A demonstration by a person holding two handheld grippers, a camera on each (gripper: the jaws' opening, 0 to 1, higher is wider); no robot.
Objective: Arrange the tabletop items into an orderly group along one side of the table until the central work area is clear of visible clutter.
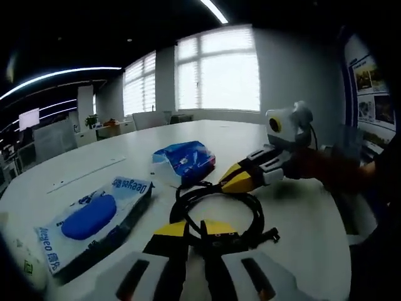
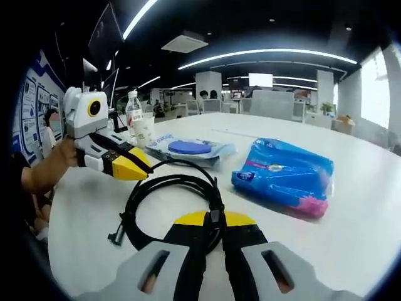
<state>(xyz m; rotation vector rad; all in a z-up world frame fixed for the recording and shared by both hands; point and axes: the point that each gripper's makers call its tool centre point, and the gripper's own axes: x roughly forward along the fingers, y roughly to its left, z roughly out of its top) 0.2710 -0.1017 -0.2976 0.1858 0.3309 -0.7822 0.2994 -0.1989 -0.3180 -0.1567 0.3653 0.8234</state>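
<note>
meanwhile, the coiled black cable (image 2: 182, 194) is clamped between the right gripper (image 2: 213, 229) jaws, while the left gripper (image 1: 195, 231) is closed, with the cable just beyond its tips.

My white table (image 1: 301, 213) carries a coiled black cable (image 1: 216, 210), a blue packet (image 1: 185, 160), a flat wipes pack (image 1: 94, 219), and farther off a bottle (image 2: 132, 108) beside a cup (image 2: 144, 132).

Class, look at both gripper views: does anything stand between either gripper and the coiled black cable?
Nothing visible does. The right gripper sits at the black cable coil's near edge, and the left gripper likewise. The blue packet lies off to the side.
</note>
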